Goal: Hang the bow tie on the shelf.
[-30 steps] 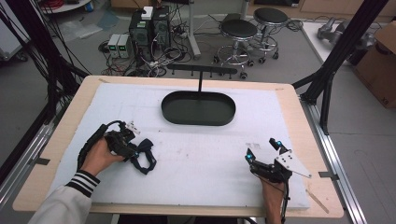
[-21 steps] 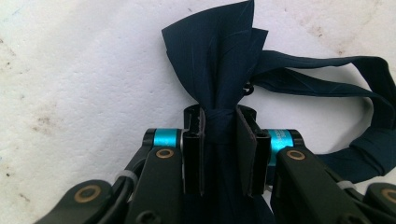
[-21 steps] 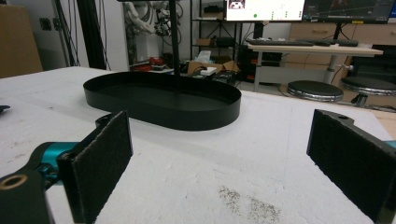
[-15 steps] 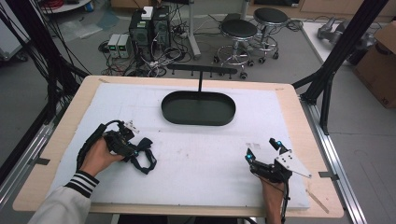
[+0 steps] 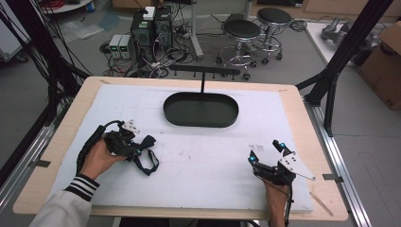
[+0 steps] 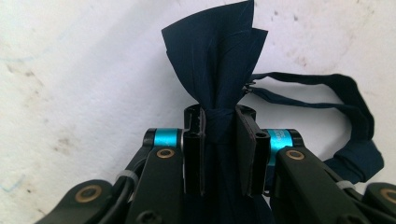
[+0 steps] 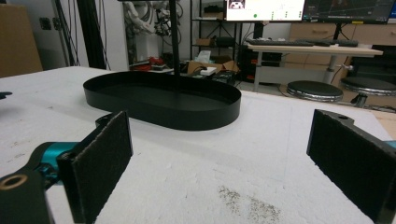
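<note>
Now the left hand-held gripper (image 6: 218, 140) has just closed on the dark blue strapped cloth (image 6: 219, 70) lying on the desk (image 5: 213, 161), securing it for lifting; the right hand-held gripper (image 5: 267, 156) rests open.

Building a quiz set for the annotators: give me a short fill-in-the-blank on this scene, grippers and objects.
1. The left gripper is shut on a dark blue ____ item with a strap loop.
2. The right gripper has its jaws ____, with nothing between them.
3. The black tray has an ____ outline.
4. A thin black post rises from the tray's ____ rim.

Missing words: fabric; open; oval; far
</note>
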Available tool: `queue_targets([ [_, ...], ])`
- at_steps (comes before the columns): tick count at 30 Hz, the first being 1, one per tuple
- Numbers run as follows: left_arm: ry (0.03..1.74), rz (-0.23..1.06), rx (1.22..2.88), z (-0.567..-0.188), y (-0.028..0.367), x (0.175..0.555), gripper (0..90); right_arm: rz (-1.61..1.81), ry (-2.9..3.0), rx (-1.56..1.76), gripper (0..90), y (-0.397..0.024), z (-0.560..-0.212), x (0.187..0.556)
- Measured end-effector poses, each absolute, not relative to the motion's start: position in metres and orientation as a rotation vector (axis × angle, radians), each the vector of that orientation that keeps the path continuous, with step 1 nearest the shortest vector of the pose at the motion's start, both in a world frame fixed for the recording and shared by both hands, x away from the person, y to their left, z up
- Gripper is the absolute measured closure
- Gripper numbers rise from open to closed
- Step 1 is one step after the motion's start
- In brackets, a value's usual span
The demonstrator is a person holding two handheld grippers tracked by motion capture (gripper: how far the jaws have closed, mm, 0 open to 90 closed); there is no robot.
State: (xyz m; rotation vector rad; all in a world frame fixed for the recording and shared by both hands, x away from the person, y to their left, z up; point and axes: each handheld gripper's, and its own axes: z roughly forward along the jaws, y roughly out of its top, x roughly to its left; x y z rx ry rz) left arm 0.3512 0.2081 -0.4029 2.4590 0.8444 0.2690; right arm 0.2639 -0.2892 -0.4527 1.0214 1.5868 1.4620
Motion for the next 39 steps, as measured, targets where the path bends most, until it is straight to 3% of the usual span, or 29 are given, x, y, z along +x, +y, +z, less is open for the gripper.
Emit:
queue_targets([
  [10,0.776,0.356,2.324,-0.391,0.210,0.350,74.8,1.459,1.590,1.020,5.9,-0.289,-0.453,0.264],
  [23,0.659,0.574,2.137,-0.361,0.198,0.351,74.9,1.456,1.592,1.015,5.9,-0.288,-0.453,0.264],
  [39,0.641,0.581,1.953,-0.342,0.181,0.361,75.1,1.451,1.594,1.013,5.9,-0.288,-0.453,0.264],
])
